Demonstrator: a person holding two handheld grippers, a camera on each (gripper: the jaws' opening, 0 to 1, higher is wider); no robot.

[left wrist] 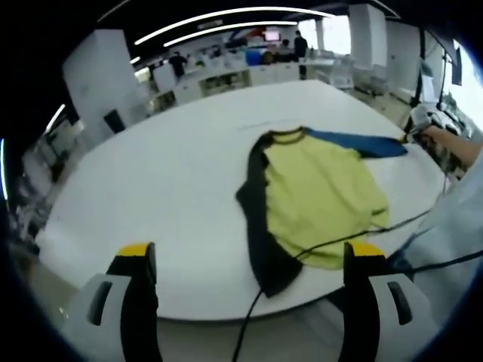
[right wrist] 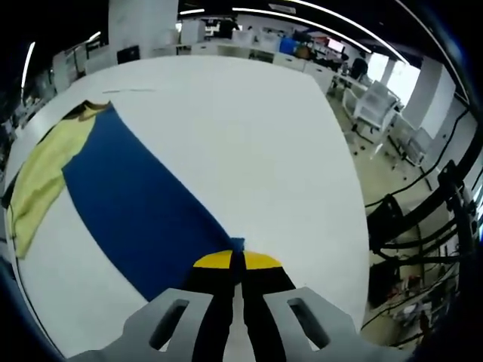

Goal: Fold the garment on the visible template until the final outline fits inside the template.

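Left gripper view: a yellow T-shirt with black and blue sleeves [left wrist: 321, 200] lies mostly flat on the white round bench [left wrist: 173, 173]; the left hand-held gripper [left wrist: 253, 290] hangs released off the near edge, holding nothing. Folding appears barely begun, with no template outline discernible. Right gripper view: the right hand-held gripper [right wrist: 235, 264] is clenched on the tip of the blue fabric sleeve [right wrist: 143, 207], stretched outward, a grasp too small to read in the other view.

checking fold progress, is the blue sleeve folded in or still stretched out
Stretched out. The blue sleeve runs flat across the white table away from the yellow shirt, its tip pinched in the right gripper.
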